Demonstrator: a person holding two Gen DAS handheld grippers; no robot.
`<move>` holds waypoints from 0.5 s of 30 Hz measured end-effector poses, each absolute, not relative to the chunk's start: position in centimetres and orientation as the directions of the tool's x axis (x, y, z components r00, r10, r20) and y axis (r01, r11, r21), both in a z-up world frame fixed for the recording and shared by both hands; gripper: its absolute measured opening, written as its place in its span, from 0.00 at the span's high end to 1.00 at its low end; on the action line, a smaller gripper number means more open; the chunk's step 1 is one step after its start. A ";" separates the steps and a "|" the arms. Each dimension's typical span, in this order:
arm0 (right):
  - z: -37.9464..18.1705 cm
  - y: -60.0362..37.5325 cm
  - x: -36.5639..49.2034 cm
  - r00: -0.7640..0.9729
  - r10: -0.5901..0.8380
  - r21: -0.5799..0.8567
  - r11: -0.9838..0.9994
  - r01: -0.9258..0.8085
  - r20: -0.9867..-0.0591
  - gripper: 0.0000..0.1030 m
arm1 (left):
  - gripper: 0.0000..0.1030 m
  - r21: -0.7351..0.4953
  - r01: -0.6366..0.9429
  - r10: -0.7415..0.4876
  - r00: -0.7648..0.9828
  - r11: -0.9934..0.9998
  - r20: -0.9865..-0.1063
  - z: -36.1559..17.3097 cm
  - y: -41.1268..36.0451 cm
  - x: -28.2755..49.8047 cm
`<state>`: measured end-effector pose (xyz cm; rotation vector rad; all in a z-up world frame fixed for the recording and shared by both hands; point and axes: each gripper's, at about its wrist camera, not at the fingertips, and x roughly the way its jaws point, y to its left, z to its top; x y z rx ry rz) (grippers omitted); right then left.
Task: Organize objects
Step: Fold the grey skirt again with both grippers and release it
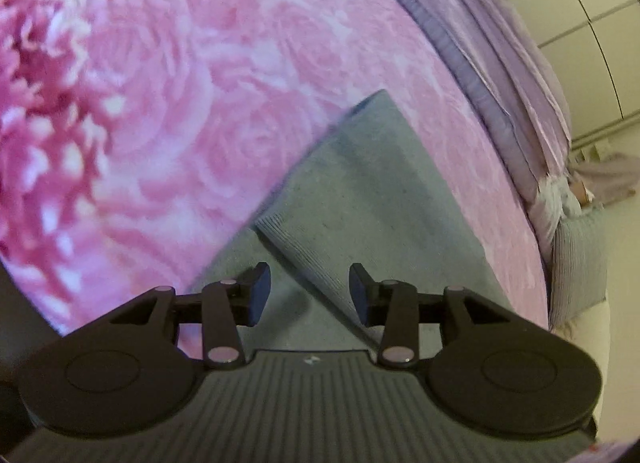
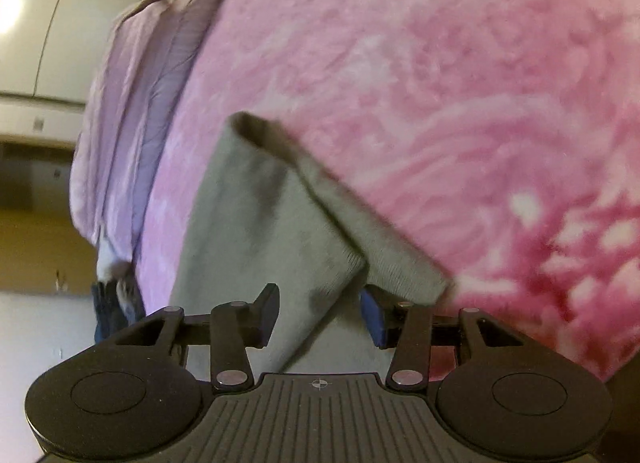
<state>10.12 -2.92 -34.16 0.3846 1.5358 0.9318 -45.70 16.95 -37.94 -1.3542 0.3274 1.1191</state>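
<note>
Nearest in the left wrist view, we found the left gripper (image 1: 310, 295) with its jaws standing apart at a moderate width, pads clear of any cloth. Between and just beyond them lay a grey knitted garment (image 1: 360, 199), its ribbed hem running diagonally across the gap, one layer folded over another. We could not tell whether the pads brushed the fabric beneath.

In the right wrist view, the right gripper (image 2: 320, 317) likewise showed its jaws parted, somewhat wider. The grey knitted garment (image 2: 256, 223) lay between them; a folded ribbed edge reached to the right-hand pad and overlapped its top, though nothing was pinched.

The garment rested on a pink floral blanket (image 1: 200, 95) covering the bed, and it tapered to a corner on the far side in both views. The blanket (image 2: 460, 103) filled most of each frame, with darker pink blooms towards the outer edges.

Farther off, along the far edge of the bed, we noted a pile of lilac bedding (image 1: 500, 63), also seen in the right view (image 2: 132, 103). Beyond that stood pale panelled walls (image 1: 600, 3) with a bright light patch.
</note>
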 end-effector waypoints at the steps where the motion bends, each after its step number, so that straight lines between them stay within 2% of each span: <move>1: -34.3 -2.8 10.2 -0.199 0.719 0.744 0.620 -0.248 -0.666 0.58 | 0.64 -0.605 -0.774 0.441 0.484 -0.188 -0.756 -38.3 17.1 -45.8; 3: -34.5 -2.6 10.2 -0.187 0.724 0.747 0.625 -0.227 -0.663 0.61 | 0.66 -0.621 -0.753 0.452 0.487 -0.216 -0.748 -38.8 17.7 -45.8; 4: -34.5 -2.3 10.2 -0.179 0.721 0.740 0.630 -0.235 -0.670 0.74 | 0.69 -0.624 -0.749 0.455 0.486 -0.222 -0.746 -38.8 17.8 -45.8; 5: -34.6 -2.0 10.2 -0.171 0.703 0.720 0.644 -0.259 -0.690 0.92 | 0.75 -0.623 -0.748 0.454 0.484 -0.228 -0.748 -38.8 18.0 -45.8; 6: -34.7 -1.9 10.1 -0.170 0.693 0.709 0.647 -0.281 -0.700 0.93 | 0.97 -0.617 -0.754 0.457 0.477 -0.226 -0.751 -38.7 18.2 -45.7; 12: -28.9 -3.9 9.2 -0.126 0.762 0.718 0.521 -0.461 -0.635 0.96 | 0.97 -0.592 -0.805 0.511 0.495 -0.035 -0.702 -34.0 15.7 -45.6; 15: -28.8 -5.4 9.0 -0.143 0.729 0.686 0.534 -0.495 -0.670 0.96 | 0.97 -0.545 -0.839 0.486 0.471 -0.012 -0.736 -34.1 13.0 -46.1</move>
